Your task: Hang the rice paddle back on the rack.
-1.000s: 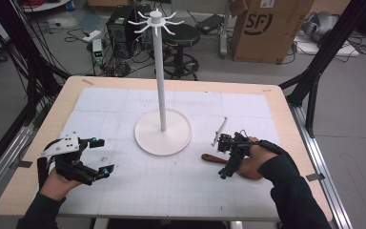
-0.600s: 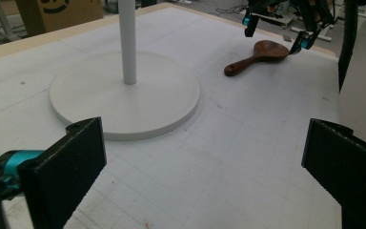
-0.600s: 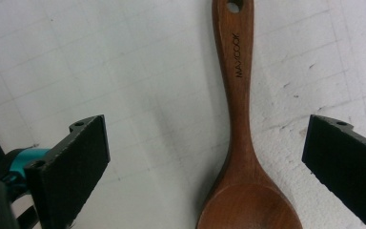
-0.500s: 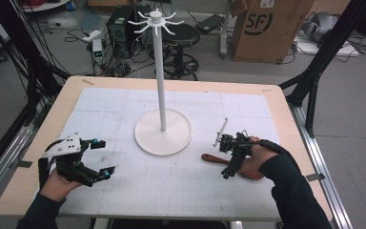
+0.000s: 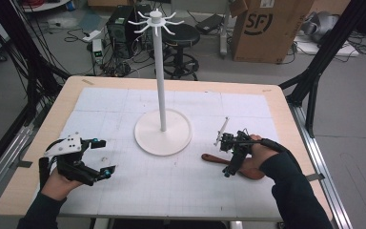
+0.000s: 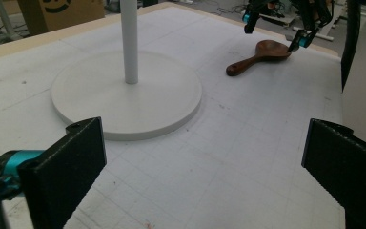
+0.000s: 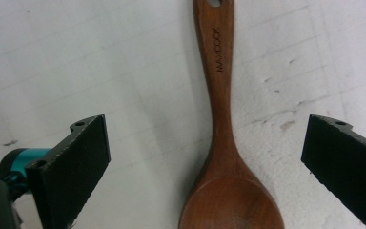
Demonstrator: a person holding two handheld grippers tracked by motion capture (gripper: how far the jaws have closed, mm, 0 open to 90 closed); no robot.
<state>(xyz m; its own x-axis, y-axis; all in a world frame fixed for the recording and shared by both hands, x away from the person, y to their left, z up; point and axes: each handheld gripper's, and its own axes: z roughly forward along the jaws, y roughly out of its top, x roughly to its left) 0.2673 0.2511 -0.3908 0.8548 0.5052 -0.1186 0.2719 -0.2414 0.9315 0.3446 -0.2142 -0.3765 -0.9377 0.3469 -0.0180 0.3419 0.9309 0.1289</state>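
A brown wooden spoon point(image 5: 215, 159) lies flat on the white mat at the right, its bowl under my right hand. In the right gripper view the spoon point(image 7: 221, 124) runs up between the two black jaws, bowl nearest the camera, with a hole at the handle's far end. My right gripper point(image 5: 229, 160) hovers just above it, open, jaws on either side and apart from the wood. My left gripper point(image 5: 102, 157) rests open at the mat's left with nothing between its jaws. From the left gripper view the spoon point(image 6: 259, 55) lies far off, beyond the stand.
A white stand with a round base point(image 5: 163, 132) and a tall pole point(image 5: 159, 71) topped by hooks rises at the mat's middle. The white gridded mat point(image 5: 171, 186) covers the wooden table point(image 5: 286, 109). Behind the table are a cardboard box point(image 5: 267, 26), a stool and cables.
My right gripper has shifted slightly over the spoon. The left gripper has stayed in place.
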